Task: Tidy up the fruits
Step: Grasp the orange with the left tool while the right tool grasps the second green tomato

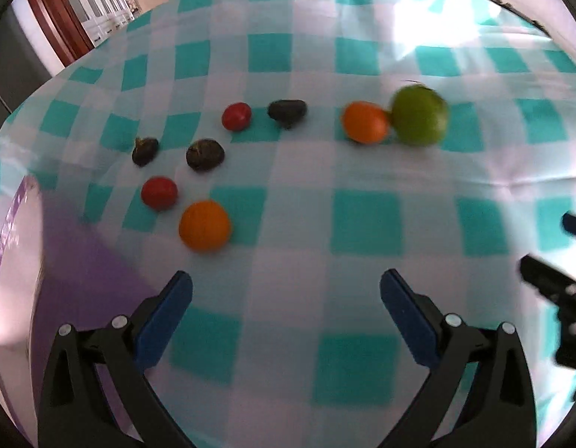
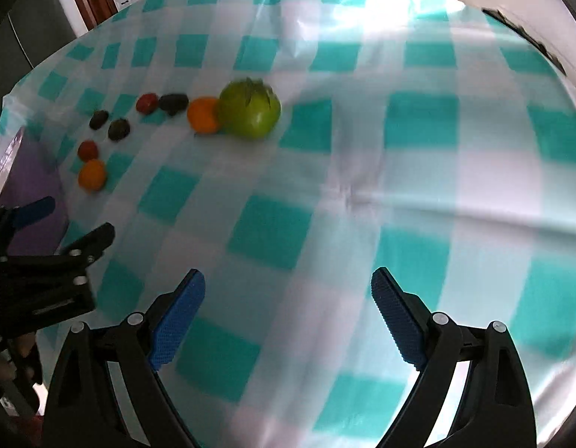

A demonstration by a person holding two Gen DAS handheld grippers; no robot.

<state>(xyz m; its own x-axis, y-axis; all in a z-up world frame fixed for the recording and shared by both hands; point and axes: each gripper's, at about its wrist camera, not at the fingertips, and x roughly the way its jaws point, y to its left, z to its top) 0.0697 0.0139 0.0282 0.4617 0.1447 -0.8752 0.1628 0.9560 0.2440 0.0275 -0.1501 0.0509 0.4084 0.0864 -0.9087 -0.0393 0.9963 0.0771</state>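
Observation:
Fruits lie in a loose line on the teal-and-white checked cloth. A large green tomato touches an orange fruit. Left of them lie a dark fruit, a red tomato, two more dark fruits, a second red tomato and a second orange fruit. My left gripper is open and empty, nearest that orange fruit. My right gripper is open and empty over bare cloth, well short of the green tomato.
A purple flat surface lies at the cloth's left edge, beside the left gripper. The right gripper shows at the right edge of the left wrist view. White cabinets and a brown door frame stand beyond the table.

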